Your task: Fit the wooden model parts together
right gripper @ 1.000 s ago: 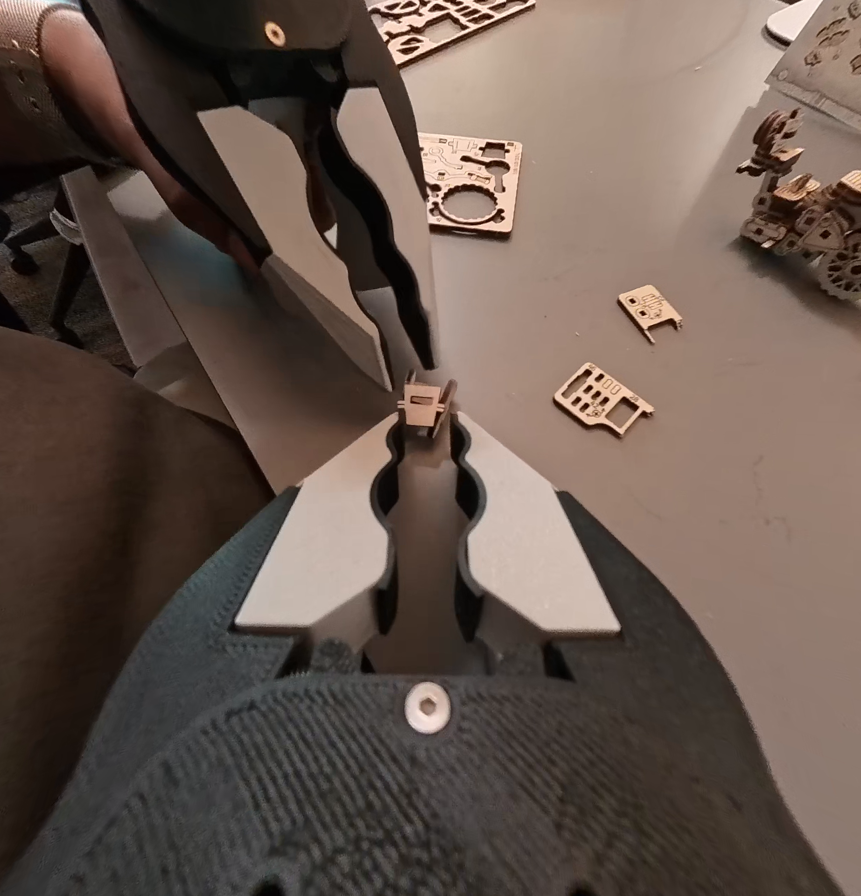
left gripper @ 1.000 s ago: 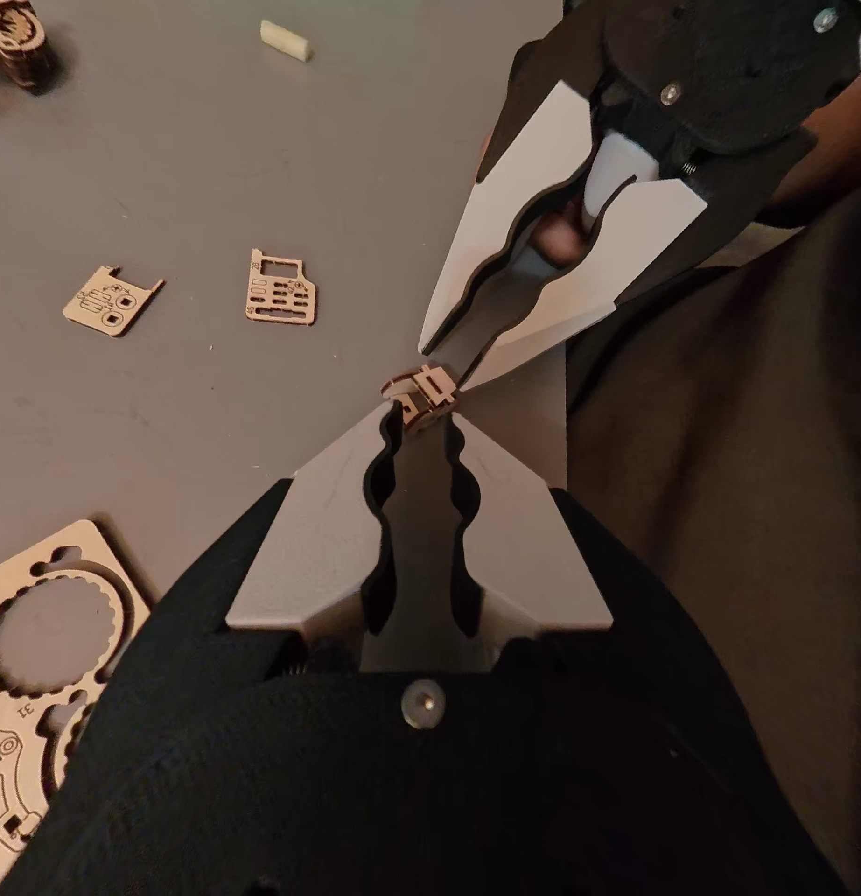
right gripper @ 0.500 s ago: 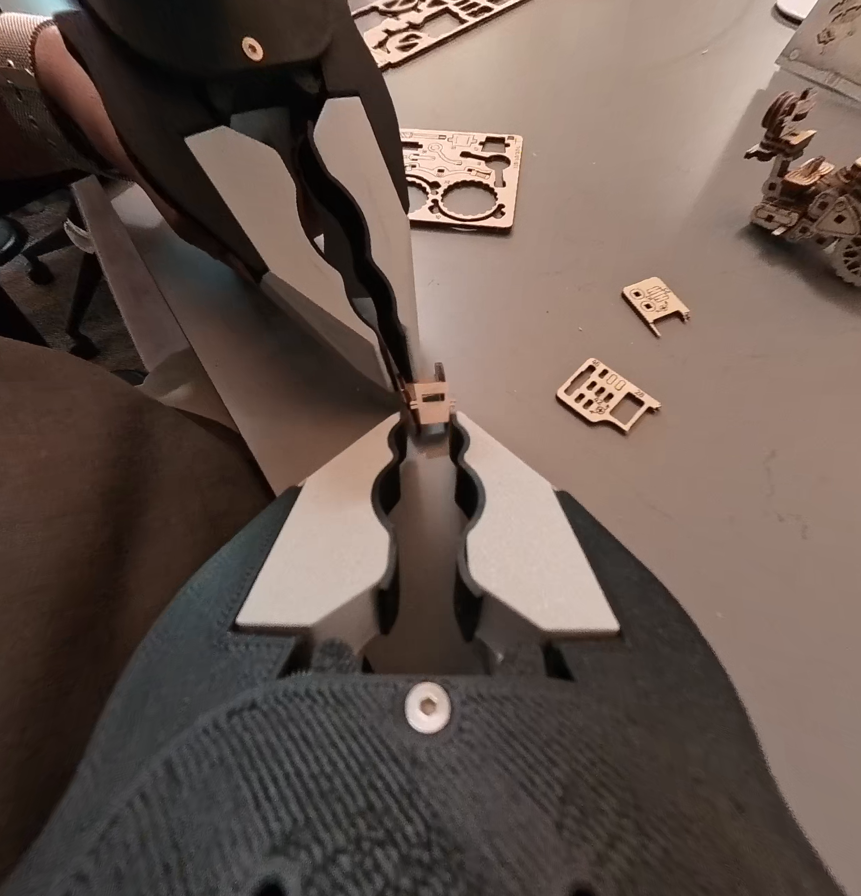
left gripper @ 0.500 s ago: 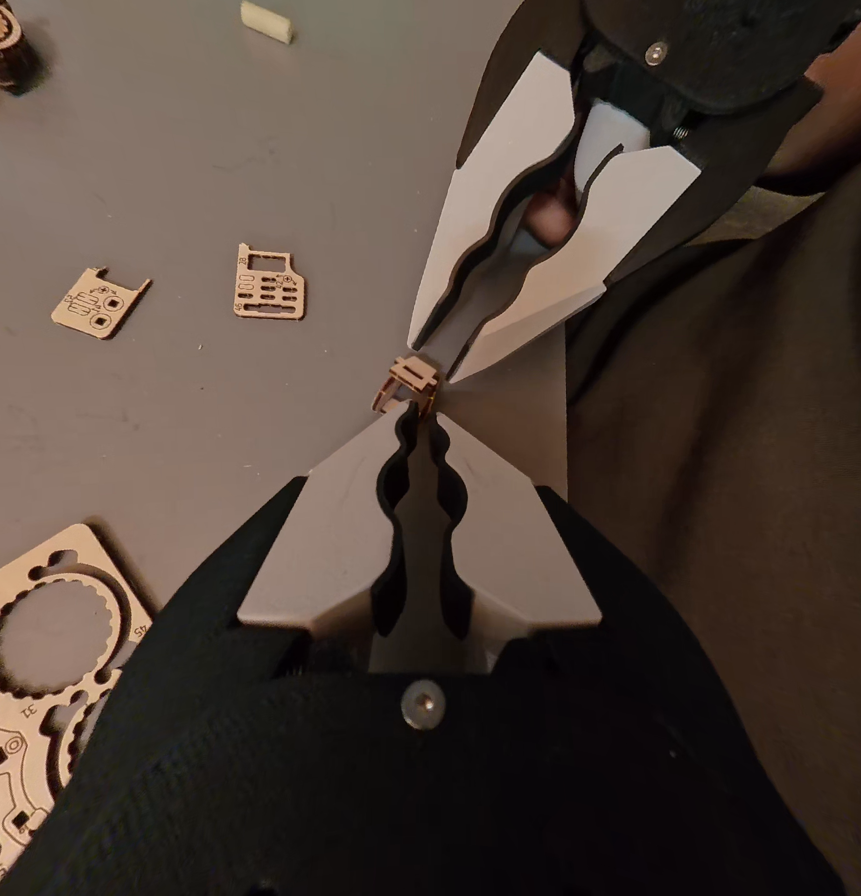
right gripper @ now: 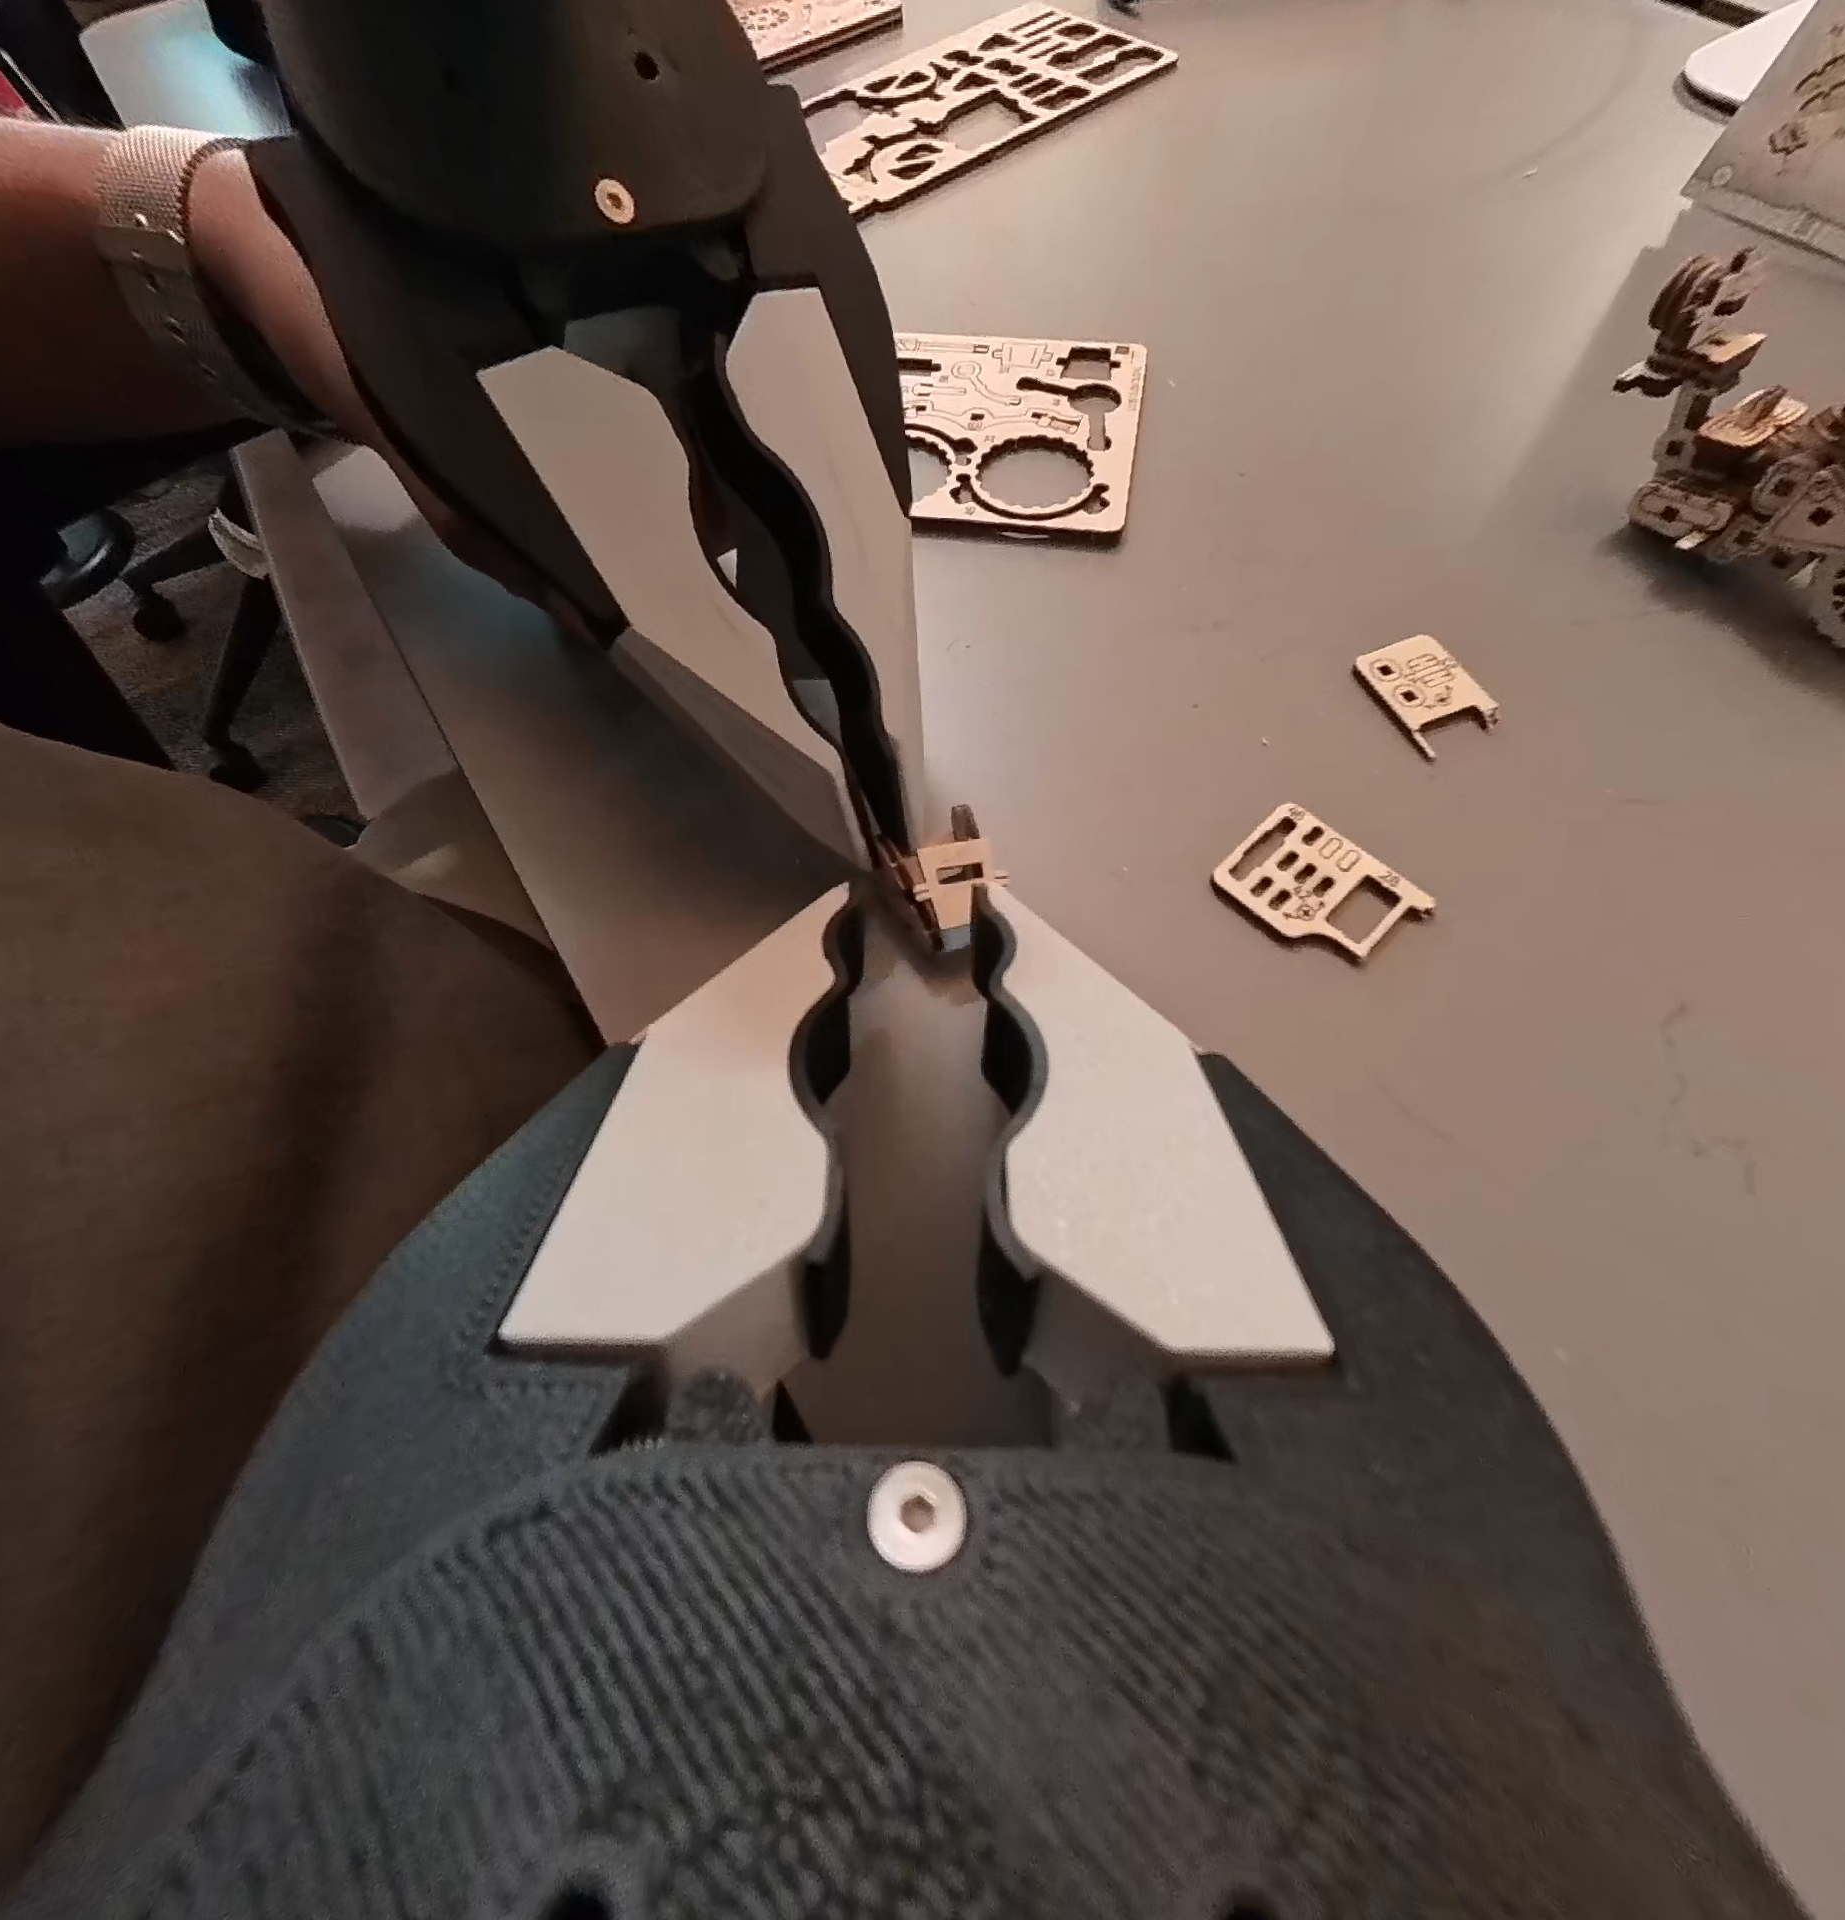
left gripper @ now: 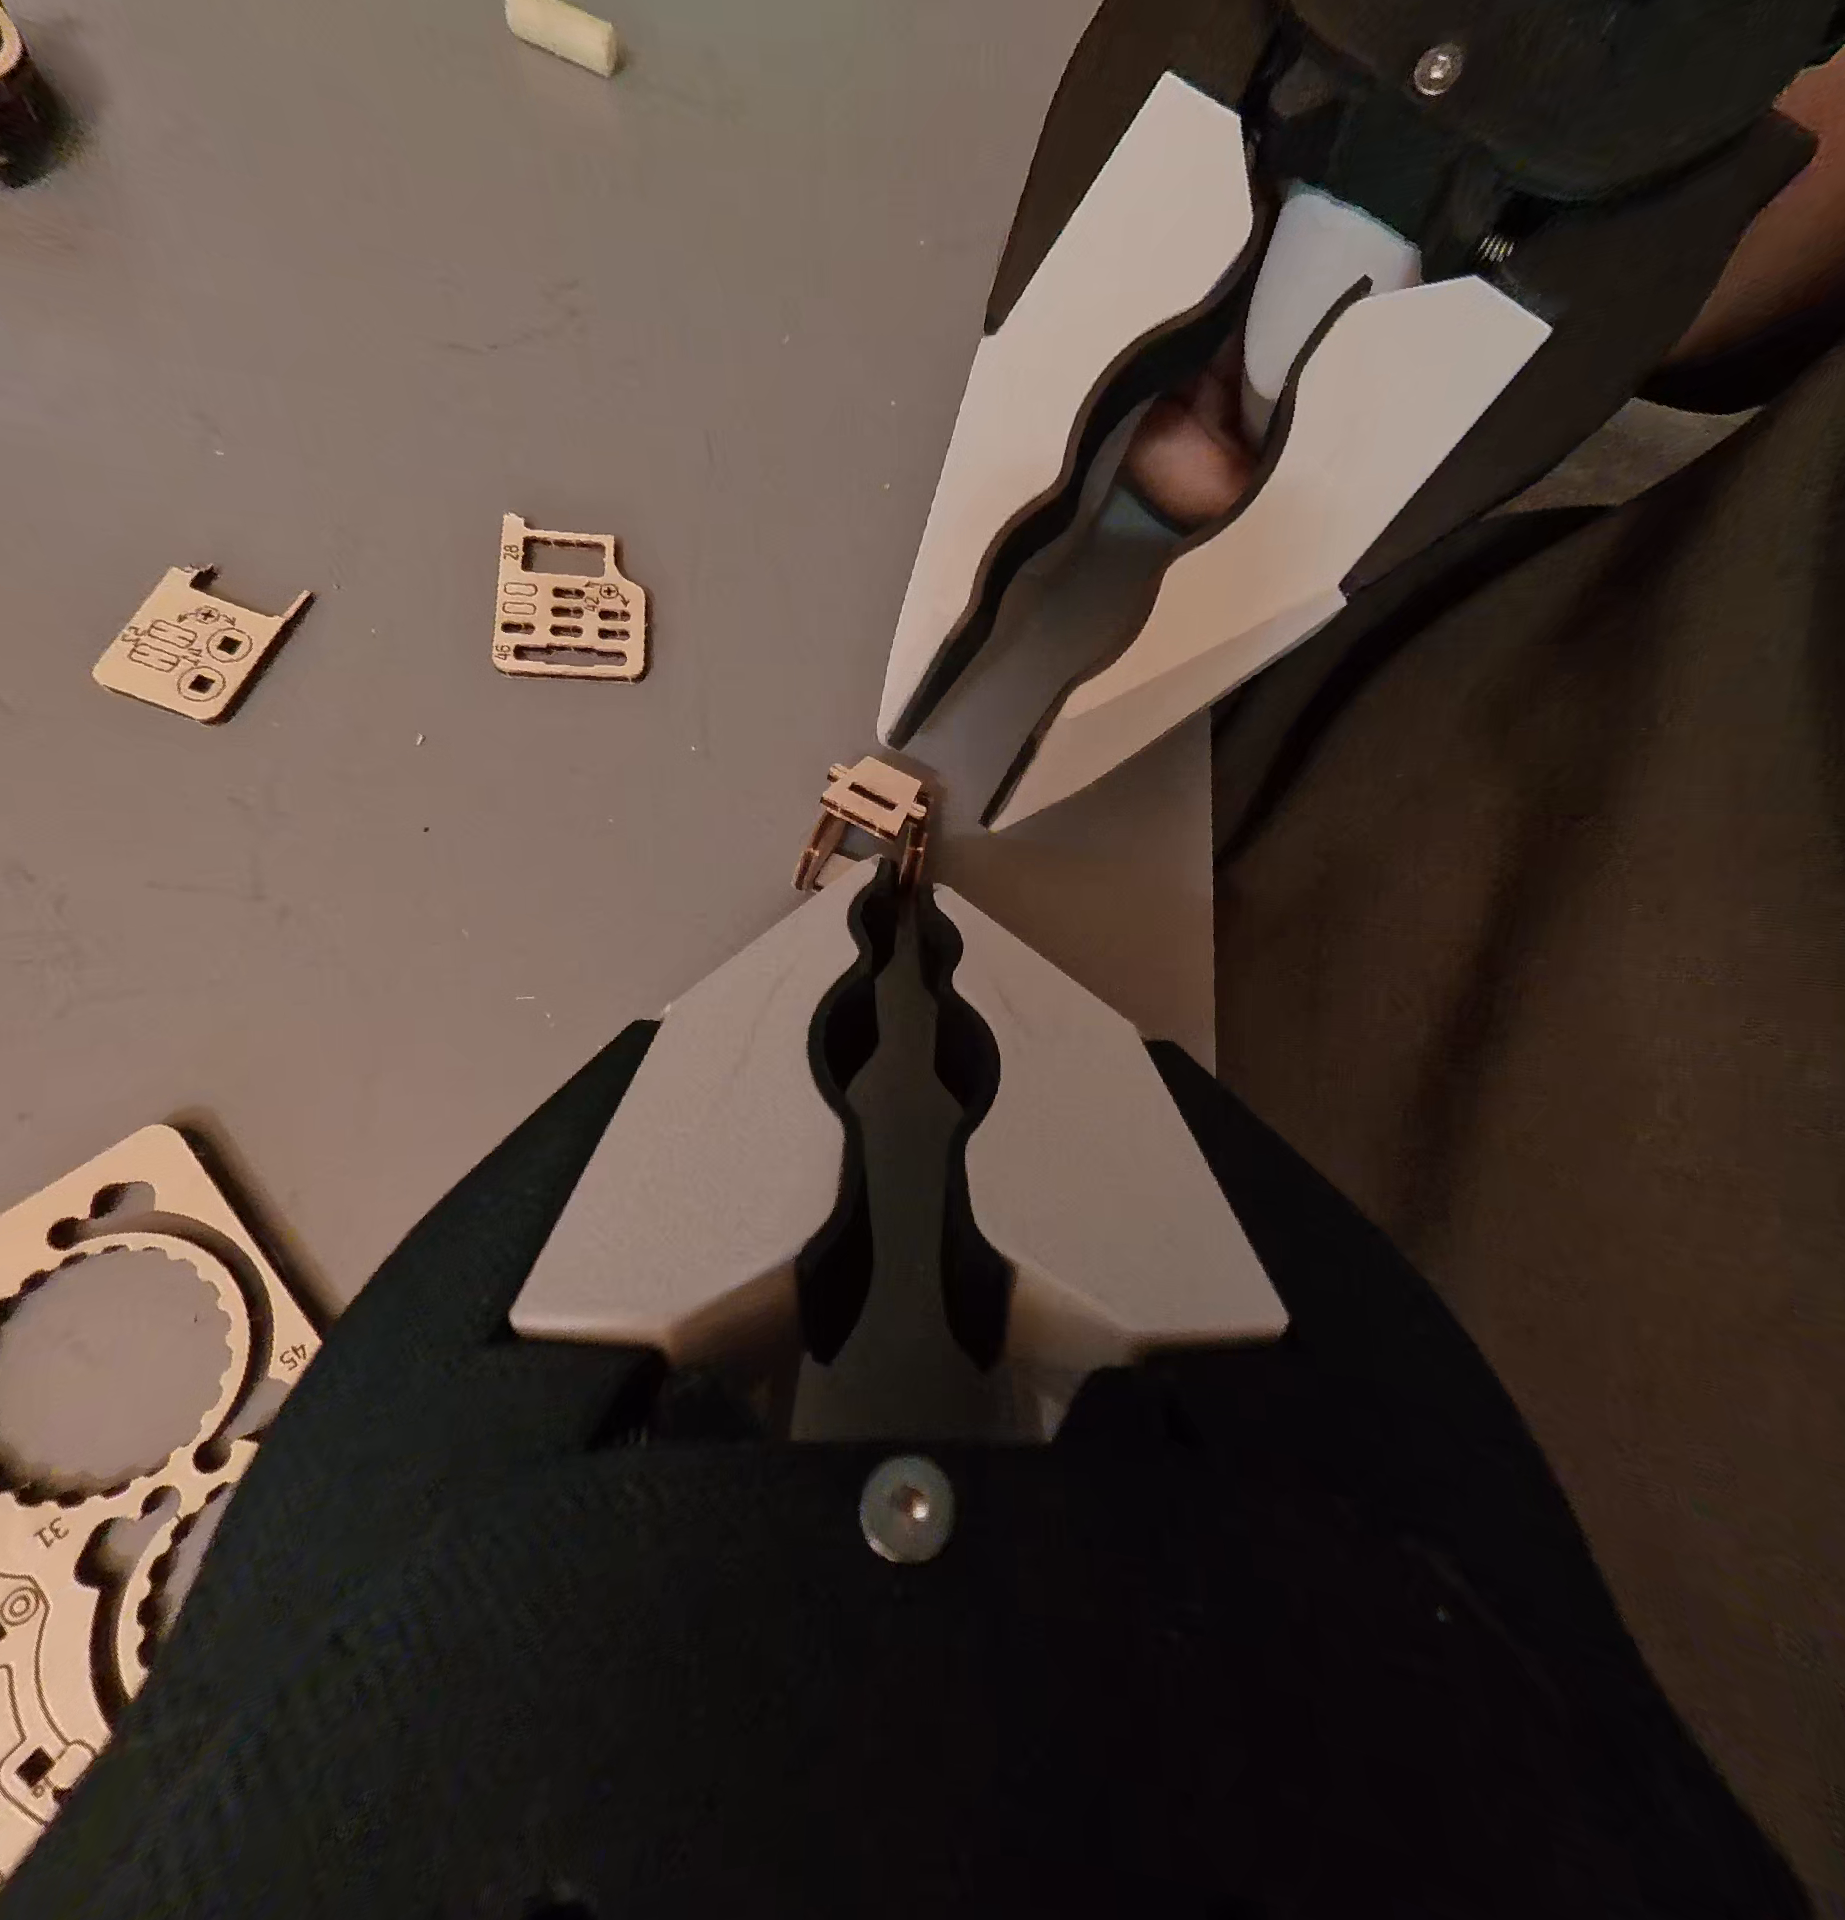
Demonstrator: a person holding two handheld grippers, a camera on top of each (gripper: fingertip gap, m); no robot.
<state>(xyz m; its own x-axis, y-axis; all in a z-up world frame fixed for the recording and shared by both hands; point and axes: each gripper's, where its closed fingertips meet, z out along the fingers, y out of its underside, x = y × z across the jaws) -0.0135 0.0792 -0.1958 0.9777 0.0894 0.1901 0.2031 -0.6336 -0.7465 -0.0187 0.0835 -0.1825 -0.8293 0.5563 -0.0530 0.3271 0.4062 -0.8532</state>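
1. So, the tiny wooden piece [left gripper: 868, 821] is up in the air over the table edge, btw the two grippers.
2. Left gripper [left gripper: 897, 883] is pinched tight on one thin leg of it, at about 5 o'clock on the piece.
3. Right gripper [right gripper: 913, 914] has its tips spread a bit; the piece sits right at its tips, but can't tell if they squeeze it.
4. I think it's v. light and thin, like a cracker. Stiff, but the little tabs could snap. Best to hold it by the flat sides, not the skinny legs, and push softly.
5. Hard to see: the left grip spot is hidden behind its own tips. The piece is small and a bit blurry in the right view, so the slots are unclear.
6. At 10 o'clock lie two small cut cards [left gripper: 573, 603] [left gripper: 199, 646]; a big sheet [left gripper: 87, 1455] at 8 o'clock is cut off.
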